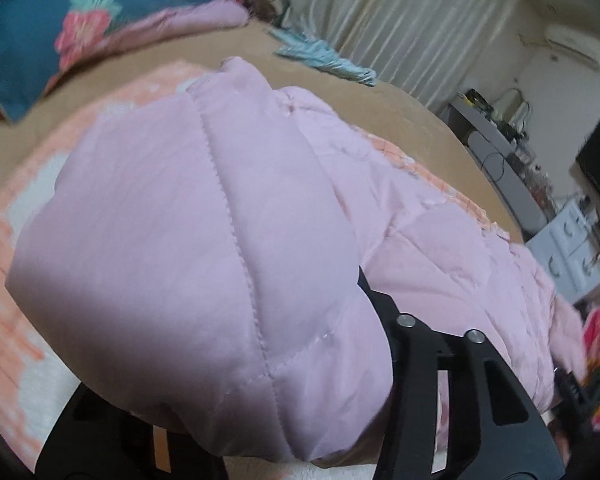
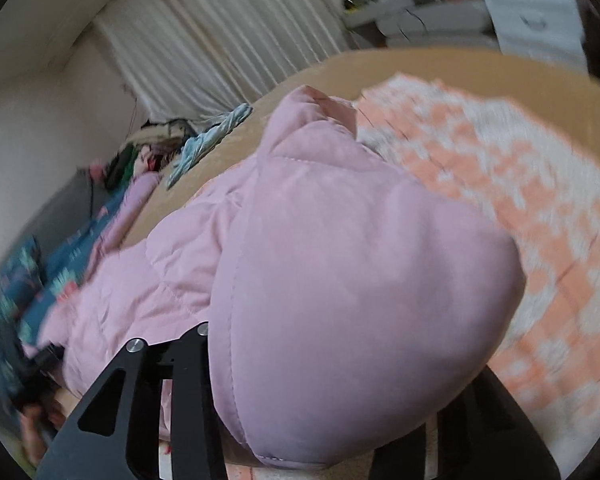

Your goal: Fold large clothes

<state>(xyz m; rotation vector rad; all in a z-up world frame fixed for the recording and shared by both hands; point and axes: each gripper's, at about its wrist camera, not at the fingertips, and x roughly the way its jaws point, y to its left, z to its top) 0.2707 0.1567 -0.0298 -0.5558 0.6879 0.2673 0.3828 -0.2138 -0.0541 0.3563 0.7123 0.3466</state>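
Pink quilted jacket (image 1: pixel 204 216), one item, is lying bunched across the middle of both views and filling most of each frame. It is resting on one peach-and-white patterned blanket (image 2: pixel 520 184), which is covering a tan bed (image 1: pixel 340 80).

Left hand-held gripper (image 1: pixel 340 320), one: its black fingers are rising from the lower right of the left wrist view, and the puffy fabric is swelling between and over them, so it is clamping a fold of the jacket. The fingertips themselves are hidden under the cloth.

Right hand-held gripper (image 2: pixel 284 360), one: its black fingers are coming up from the lower left of the right wrist view, and it is likewise pinching a padded fold of the jacket, tips hidden.

Teal floral quilt (image 1: pixel 60 28), one, with a pink lining, is lying in the upper left of the left wrist view. Light blue cloth (image 1: pixel 328 60), one, is lying crumpled at the far edge of the bed. Cream curtain (image 2: pixel 220 40), one, is hanging behind. White drawer unit (image 1: pixel 572 248), one, is standing at the right edge of the left wrist view.
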